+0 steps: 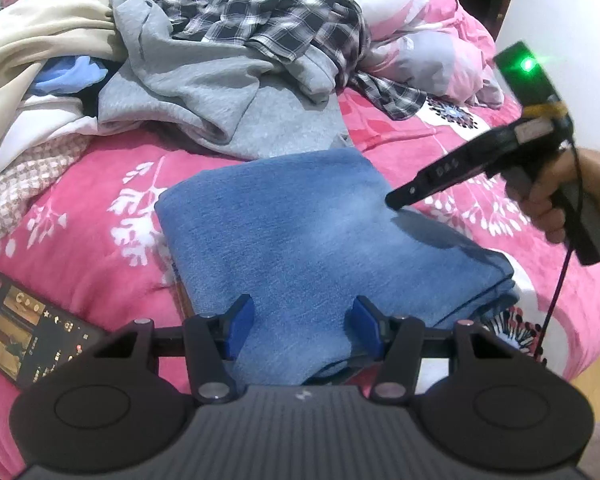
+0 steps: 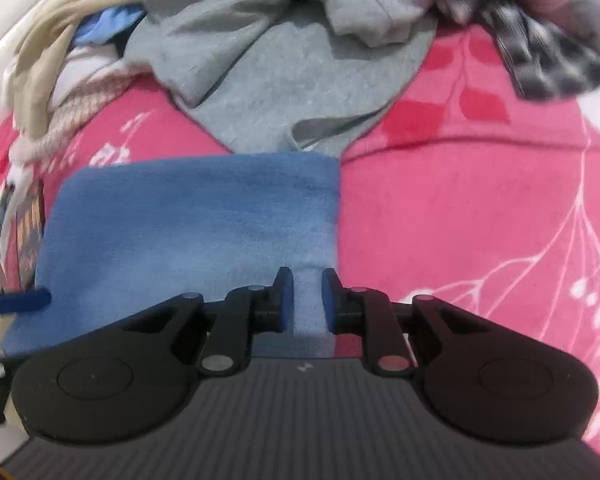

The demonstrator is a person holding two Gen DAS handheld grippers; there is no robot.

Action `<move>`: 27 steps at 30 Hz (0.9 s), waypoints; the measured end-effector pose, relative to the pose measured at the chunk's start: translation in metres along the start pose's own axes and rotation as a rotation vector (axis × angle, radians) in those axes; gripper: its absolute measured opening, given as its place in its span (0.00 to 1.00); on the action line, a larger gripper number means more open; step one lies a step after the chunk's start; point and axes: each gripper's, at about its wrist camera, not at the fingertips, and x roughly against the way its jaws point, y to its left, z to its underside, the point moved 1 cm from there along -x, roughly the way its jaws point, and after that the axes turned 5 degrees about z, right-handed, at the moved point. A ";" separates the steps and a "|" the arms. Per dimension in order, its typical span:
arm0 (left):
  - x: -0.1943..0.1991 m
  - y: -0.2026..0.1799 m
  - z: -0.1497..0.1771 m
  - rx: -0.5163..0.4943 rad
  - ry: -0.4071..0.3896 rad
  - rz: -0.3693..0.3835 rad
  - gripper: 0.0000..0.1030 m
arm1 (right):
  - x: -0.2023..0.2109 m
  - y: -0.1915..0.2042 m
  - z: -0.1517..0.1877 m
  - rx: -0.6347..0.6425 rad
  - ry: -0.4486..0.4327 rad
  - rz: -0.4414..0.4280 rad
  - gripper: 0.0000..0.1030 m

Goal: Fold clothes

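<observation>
The left tool (image 1: 302, 330) hangs released over the folded jeans (image 1: 300, 240) on the pink bed (image 1: 440, 140), the right tool (image 2: 304, 300) nearly clenched, empty, at their edge; a snagging tip could undo the fold.

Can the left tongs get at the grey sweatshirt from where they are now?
Probably yes: the grey sweatshirt lies uncovered just beyond the folded jeans, and the left tongs stand open with nothing between them.

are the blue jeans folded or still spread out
Folded. The blue jeans lie as a compact rectangle on the pink blanket, with stacked layers showing along the right edge.
</observation>
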 end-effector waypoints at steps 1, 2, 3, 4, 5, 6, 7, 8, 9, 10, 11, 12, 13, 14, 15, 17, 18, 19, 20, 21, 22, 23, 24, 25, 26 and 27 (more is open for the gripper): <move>0.000 0.000 0.000 0.000 0.001 0.001 0.55 | 0.007 0.000 0.000 -0.002 -0.007 0.004 0.14; 0.000 0.001 0.000 0.000 0.001 0.003 0.55 | 0.014 0.001 0.001 -0.003 -0.014 0.009 0.14; 0.001 0.001 0.000 0.000 0.002 0.003 0.55 | 0.023 0.002 0.002 -0.004 -0.020 0.004 0.14; 0.001 0.001 0.000 0.001 0.003 0.003 0.55 | 0.034 0.003 0.004 -0.001 -0.029 -0.011 0.14; 0.000 0.001 0.000 0.001 0.003 0.003 0.55 | 0.045 0.005 0.006 0.001 -0.039 -0.027 0.14; 0.000 0.001 0.000 0.002 0.003 0.003 0.55 | 0.055 0.007 0.010 0.015 -0.043 -0.044 0.14; 0.000 0.001 0.000 0.002 0.003 0.003 0.55 | 0.064 0.010 0.014 0.030 -0.047 -0.061 0.14; 0.000 0.001 0.000 0.002 0.003 0.003 0.55 | 0.068 0.013 0.020 0.039 -0.032 -0.075 0.14; 0.001 0.001 0.000 0.002 0.003 0.004 0.55 | 0.070 0.015 0.027 0.047 -0.014 -0.088 0.14; 0.001 0.001 0.000 0.002 0.003 0.004 0.55 | 0.072 0.017 0.033 0.055 0.005 -0.101 0.14; 0.001 0.001 0.000 0.001 0.002 0.004 0.55 | 0.067 0.019 0.042 0.059 0.038 -0.098 0.14; 0.000 0.000 0.000 -0.001 0.002 0.005 0.55 | 0.060 0.021 0.049 0.071 0.074 -0.084 0.14; 0.000 0.000 0.001 -0.005 0.003 0.004 0.55 | 0.050 0.023 0.059 0.092 0.097 -0.063 0.14; 0.000 -0.002 0.001 -0.013 0.003 -0.001 0.55 | 0.043 0.024 0.065 0.099 0.100 -0.054 0.13; 0.000 -0.003 0.001 -0.021 0.004 -0.006 0.55 | 0.041 0.024 0.066 0.090 0.098 -0.050 0.13; 0.000 -0.004 0.001 -0.024 0.003 -0.013 0.55 | 0.038 0.024 0.067 0.068 0.094 -0.043 0.14; 0.000 -0.004 0.001 -0.019 0.002 -0.016 0.55 | 0.040 0.024 0.068 0.069 0.090 -0.046 0.14; 0.000 -0.004 0.001 -0.014 0.002 -0.019 0.55 | 0.042 0.023 0.069 0.071 0.085 -0.049 0.13; 0.000 -0.005 -0.001 -0.012 0.003 -0.027 0.55 | 0.044 0.023 0.069 0.072 0.081 -0.055 0.13; 0.001 -0.005 -0.002 -0.010 0.004 -0.034 0.55 | 0.046 0.021 0.068 0.072 0.077 -0.061 0.13; 0.001 -0.006 -0.003 -0.008 0.005 -0.043 0.55 | 0.050 0.020 0.067 0.072 0.069 -0.065 0.14; 0.003 -0.008 -0.004 -0.006 0.005 -0.057 0.55 | 0.054 0.018 0.066 0.072 0.060 -0.069 0.15; 0.006 -0.008 -0.006 -0.003 0.001 -0.068 0.55 | 0.058 0.017 0.064 0.071 0.047 -0.073 0.15; 0.009 -0.009 -0.007 0.002 -0.002 -0.079 0.55 | 0.062 0.017 0.064 0.071 0.038 -0.081 0.15; 0.012 -0.010 -0.009 0.006 -0.009 -0.089 0.55 | 0.066 0.017 0.063 0.070 0.029 -0.090 0.15; 0.016 -0.011 -0.012 0.010 -0.016 -0.098 0.55 | 0.071 0.019 0.064 0.081 0.021 -0.099 0.15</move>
